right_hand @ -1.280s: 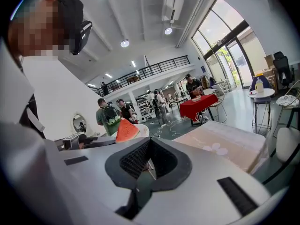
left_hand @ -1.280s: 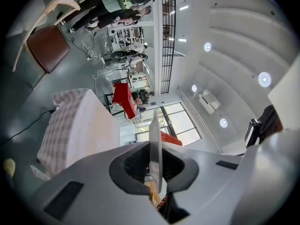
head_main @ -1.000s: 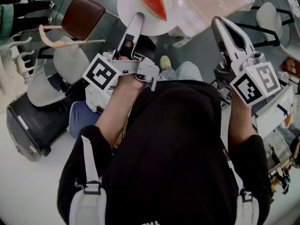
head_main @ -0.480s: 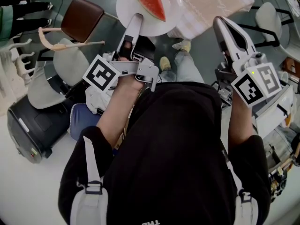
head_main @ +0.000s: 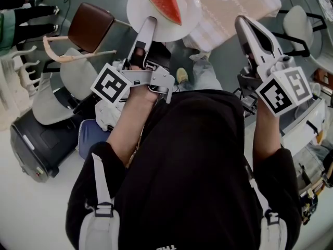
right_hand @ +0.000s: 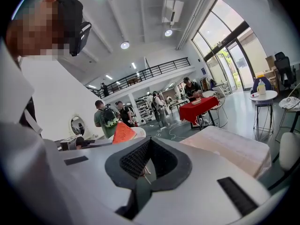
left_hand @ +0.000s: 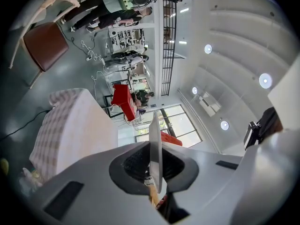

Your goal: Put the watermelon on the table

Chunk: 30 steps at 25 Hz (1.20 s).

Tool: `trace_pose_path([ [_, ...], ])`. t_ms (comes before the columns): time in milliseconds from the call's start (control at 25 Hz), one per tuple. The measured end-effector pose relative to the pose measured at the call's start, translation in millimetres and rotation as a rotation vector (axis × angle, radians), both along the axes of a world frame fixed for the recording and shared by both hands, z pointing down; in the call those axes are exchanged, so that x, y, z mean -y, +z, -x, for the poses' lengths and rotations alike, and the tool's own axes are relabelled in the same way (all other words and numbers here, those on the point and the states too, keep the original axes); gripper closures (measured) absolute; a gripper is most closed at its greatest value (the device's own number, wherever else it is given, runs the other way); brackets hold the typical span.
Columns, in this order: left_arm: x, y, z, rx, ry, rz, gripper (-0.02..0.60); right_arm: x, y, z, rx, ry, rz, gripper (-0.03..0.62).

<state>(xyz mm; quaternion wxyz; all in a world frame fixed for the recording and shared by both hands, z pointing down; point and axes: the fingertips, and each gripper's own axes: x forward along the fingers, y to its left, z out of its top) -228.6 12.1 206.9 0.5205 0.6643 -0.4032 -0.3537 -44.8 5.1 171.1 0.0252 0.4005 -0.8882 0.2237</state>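
Observation:
A red wedge of watermelon [head_main: 167,4] lies on a round white plate [head_main: 140,7]. My left gripper [head_main: 151,22] is shut on the plate's near rim, which shows as a thin white edge [left_hand: 154,144] between the pads. The plate hangs level in the air beside the table [head_main: 244,1], which wears a pale checked cloth with a daisy print. My right gripper [head_main: 242,24] is at the right, shut with nothing in it, pointing at the table's near edge. The right gripper view shows the watermelon [right_hand: 123,132] to its left and the table [right_hand: 234,146] ahead.
A brown-seated chair [head_main: 91,27] and a white chair [head_main: 49,95] stand at the left, above a dark case [head_main: 36,145] on the floor. Another white chair [head_main: 296,17] is at the right. People stand round a red-covered table [right_hand: 199,109] far off.
The person has stepped forward. Both grippers and the plate have come nearer the table, and more of the cloth shows at the top of the head view.

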Motion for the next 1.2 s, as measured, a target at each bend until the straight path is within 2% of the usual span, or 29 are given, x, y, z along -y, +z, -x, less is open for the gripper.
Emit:
trace_pose_path([
  [1200,114,-2,-44,0.014,-0.047,0.014,0.551,120,9,-38,0.024,-0.070,0.027,0.580],
])
